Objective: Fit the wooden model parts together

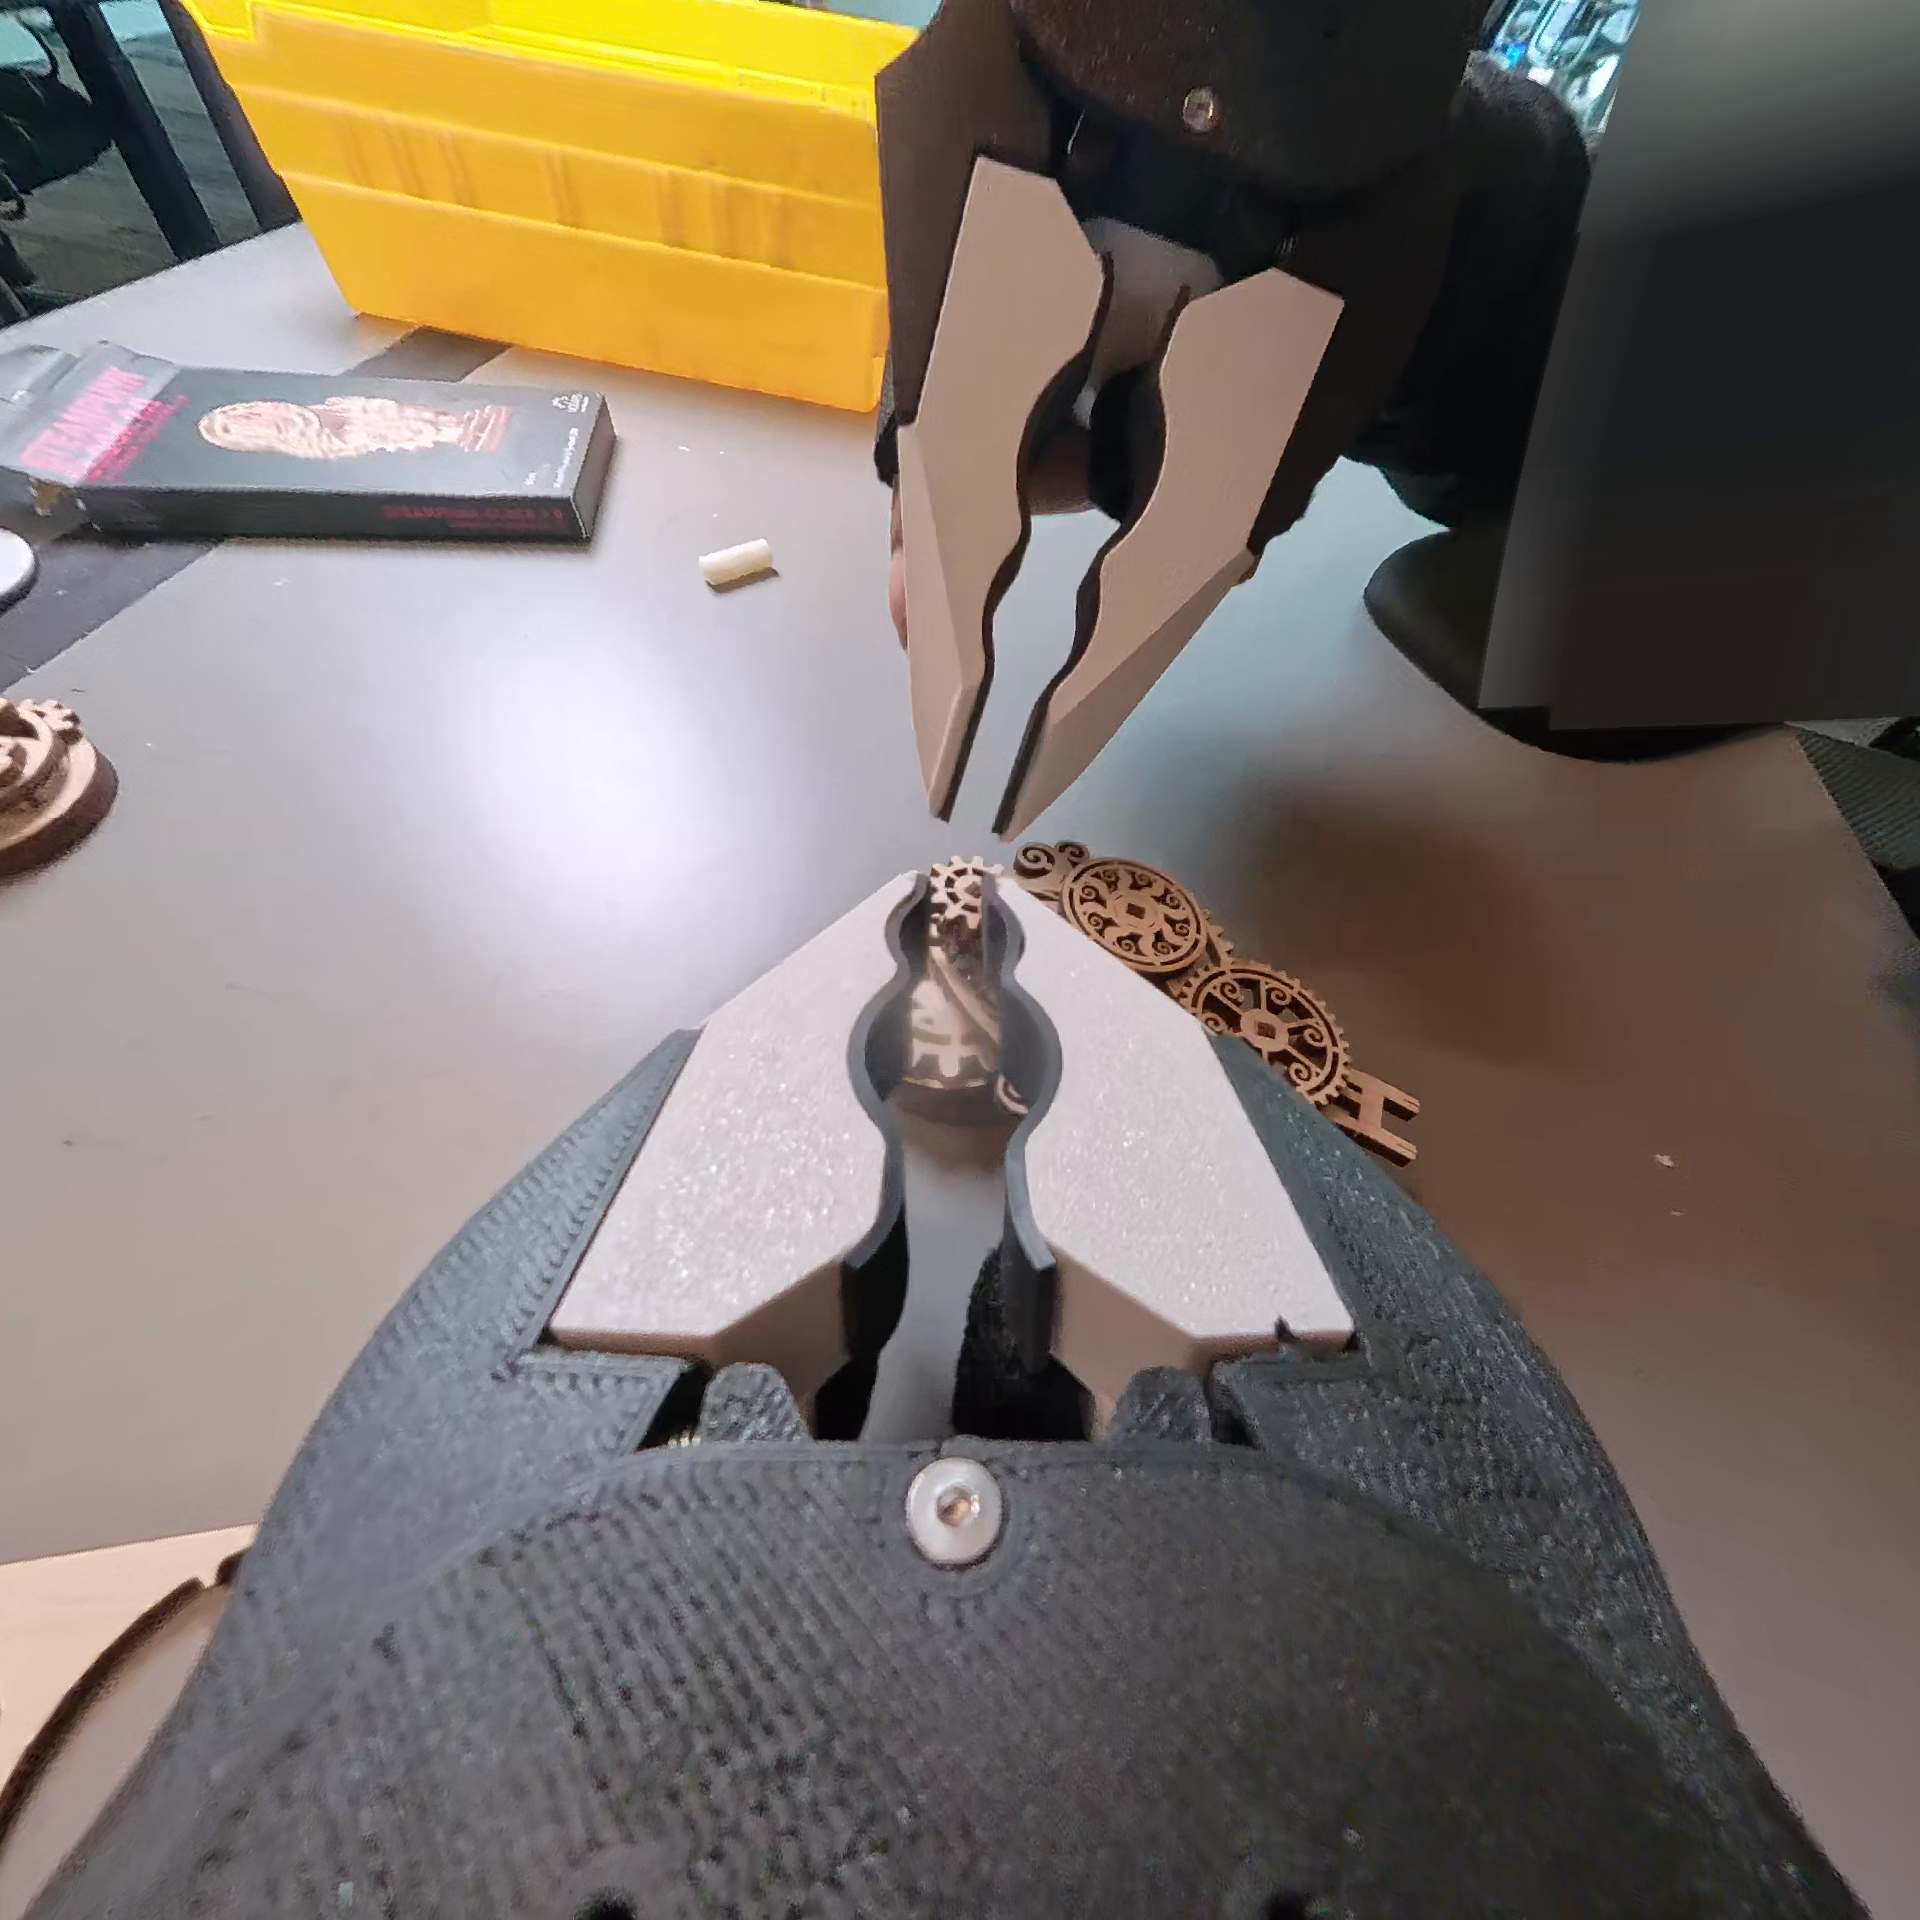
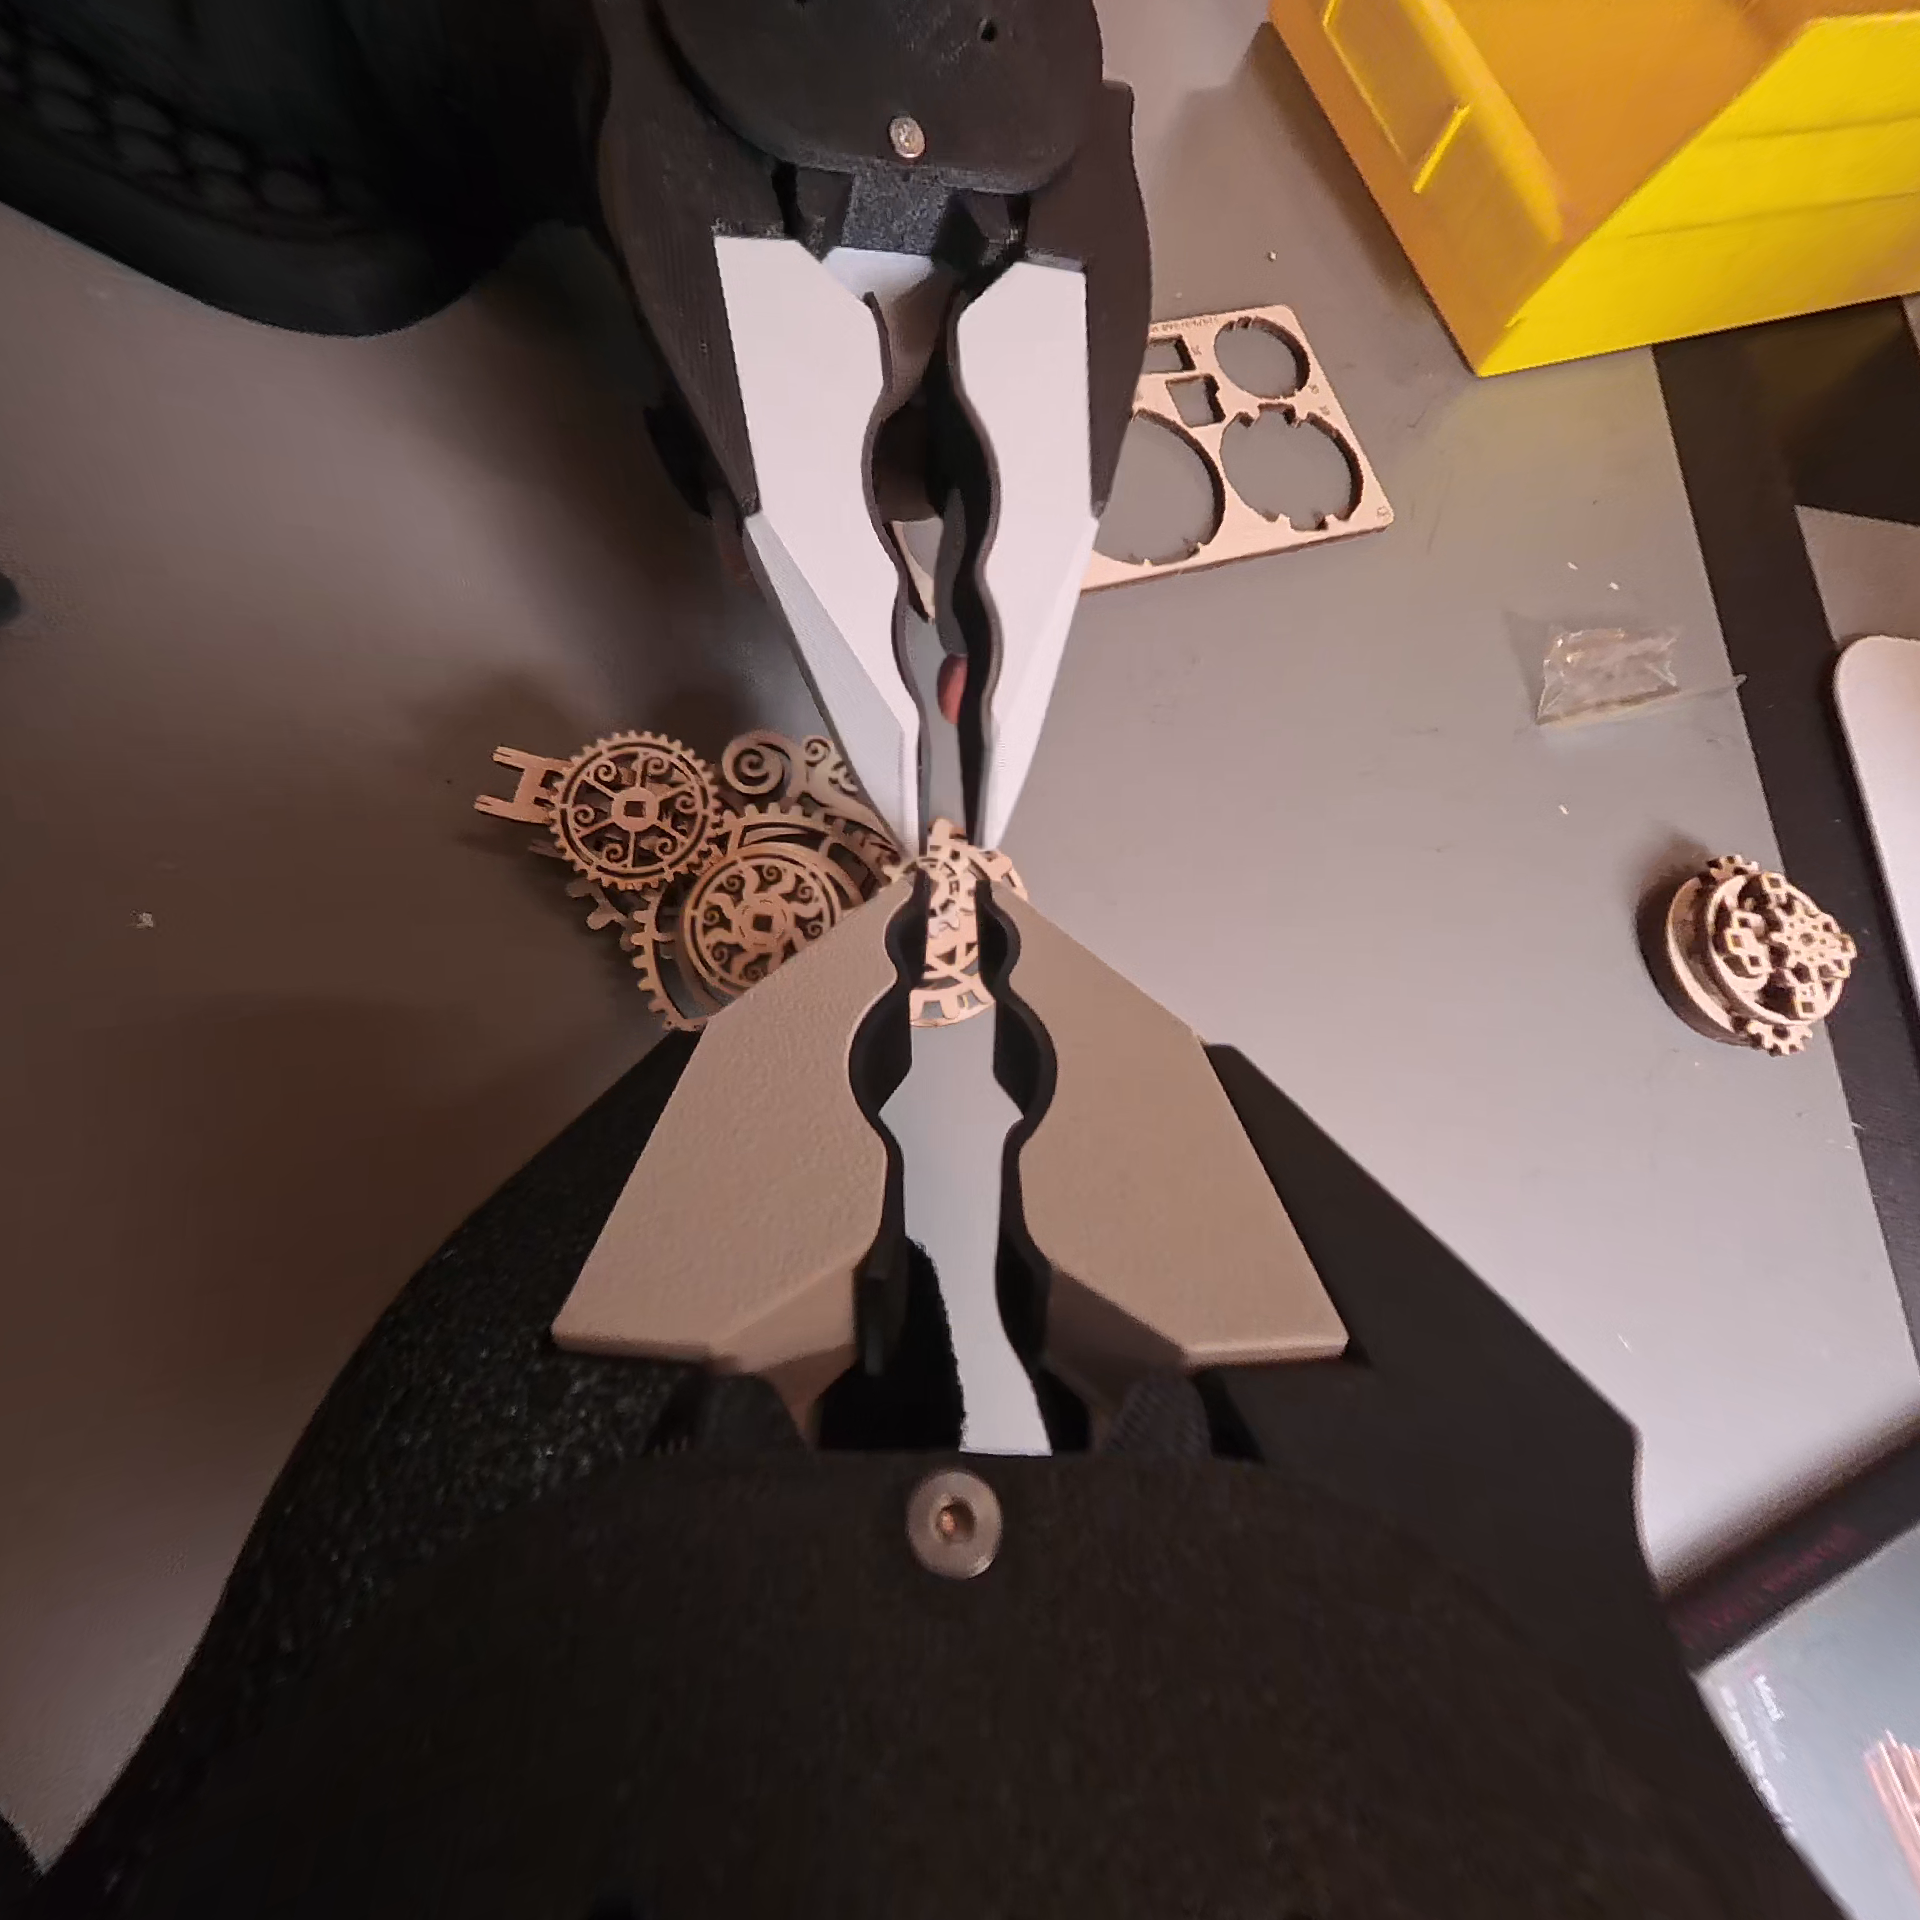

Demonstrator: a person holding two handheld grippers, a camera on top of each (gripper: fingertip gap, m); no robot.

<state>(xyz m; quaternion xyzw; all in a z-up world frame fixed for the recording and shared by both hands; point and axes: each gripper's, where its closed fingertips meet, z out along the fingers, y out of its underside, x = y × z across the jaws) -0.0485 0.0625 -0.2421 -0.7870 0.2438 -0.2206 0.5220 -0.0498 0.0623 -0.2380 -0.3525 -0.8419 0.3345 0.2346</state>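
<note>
Left gripper: I have it clamped on a small wooden gear piece, both pads pressing its sides; the cog's teeth stick up above the tips.
Right gripper: from my left camera its tips hang just above the gear piece, slightly parted with nothing between them. My right camera looks down through the jaws onto the gear piece, so I cannot tell contact from there.
Gear panel: flat wooden fretwork lying on the grey table, just beside the left gripper's right finger.
Round model: assembled, well apart.
Cut-out sheet: behind the left gripper.
Yellow bin: far edge.
Black box: near the bin.
</note>
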